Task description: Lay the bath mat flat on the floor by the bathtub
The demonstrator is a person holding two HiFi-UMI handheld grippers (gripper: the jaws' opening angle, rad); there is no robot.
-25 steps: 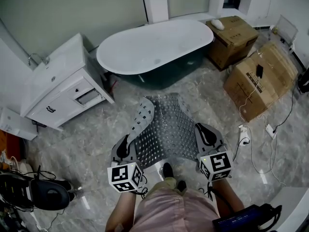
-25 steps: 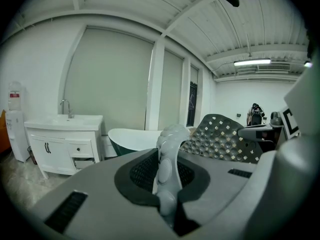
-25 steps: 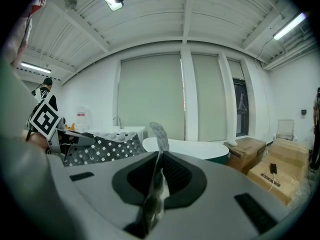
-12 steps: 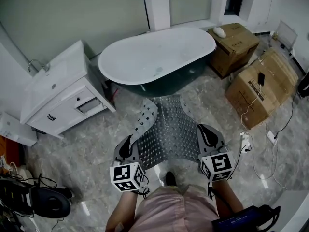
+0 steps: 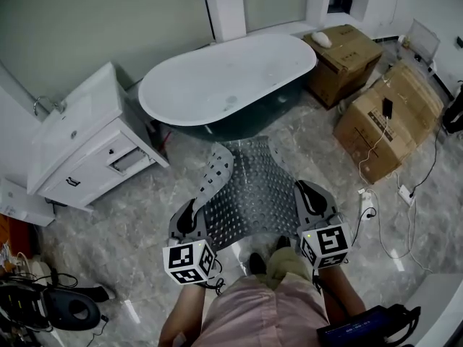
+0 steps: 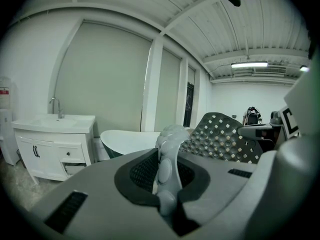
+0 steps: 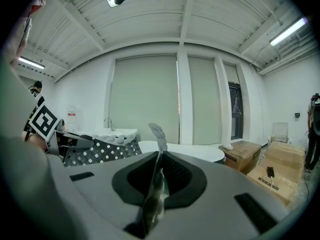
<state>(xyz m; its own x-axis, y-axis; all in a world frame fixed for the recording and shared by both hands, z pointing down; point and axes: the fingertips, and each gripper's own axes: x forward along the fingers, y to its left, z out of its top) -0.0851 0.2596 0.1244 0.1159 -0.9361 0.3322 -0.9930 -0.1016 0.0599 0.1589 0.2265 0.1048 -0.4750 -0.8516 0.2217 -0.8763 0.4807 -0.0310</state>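
Note:
A grey perforated bath mat (image 5: 249,190) hangs stretched between my two grippers above the marble floor, in front of the white oval bathtub (image 5: 224,78). My left gripper (image 5: 189,219) is shut on the mat's left near corner; that edge curls up into a flap (image 5: 215,176). In the left gripper view the mat edge (image 6: 167,159) sits pinched between the jaws. My right gripper (image 5: 309,202) is shut on the right near corner, and the thin mat edge (image 7: 156,176) shows clamped in the right gripper view. The mat's far end droops toward the tub.
A white vanity with a sink (image 5: 79,147) stands left of the tub. Cardboard boxes (image 5: 387,118) and loose cables with a power strip (image 5: 364,201) lie to the right. A dark round device (image 5: 65,309) sits at the lower left. The person's feet (image 5: 253,260) stand below the mat.
Both grippers have carried the mat a little nearer the tub, and the whole view has shifted with the person's step. Both grips are unchanged.

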